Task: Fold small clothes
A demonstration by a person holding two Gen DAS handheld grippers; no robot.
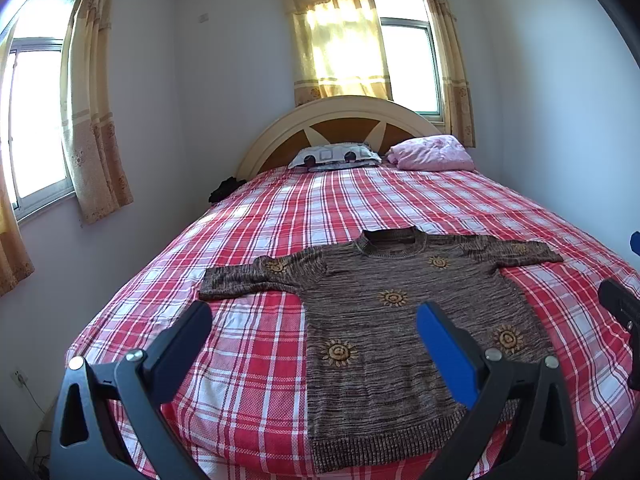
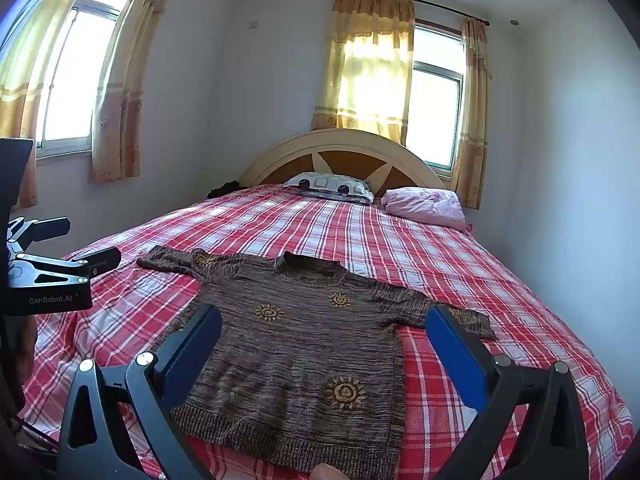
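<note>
- A brown knitted sweater with yellow sun motifs is laid flat, front up, on the red and white checked bedspread, in the lower middle of both views.
- Its neck opening is turned toward the headboard, its ribbed hem toward the bottom edge of the frame, and both short sleeves are spread out to the sides.
- In the left wrist view the sweater is seen right of centre; in the right wrist view it sits centre-left.
- The left gripper is held above the near end of the bed with its jaws spread wide and nothing between them; one blue pad is seen over the sweater's body, the other finger over bare bedspread.
- The right gripper is likewise released, jaws wide apart, the sweater's lower body framed between them without contact being visible.
- The left gripper is also seen from the side at the left edge of the right wrist view.
- A patterned pillow and a pink bundle of cloth are placed at the curved headboard, in the upper middle of the frame.
- Yellow curtains are hung at the windows behind the bed.
</note>
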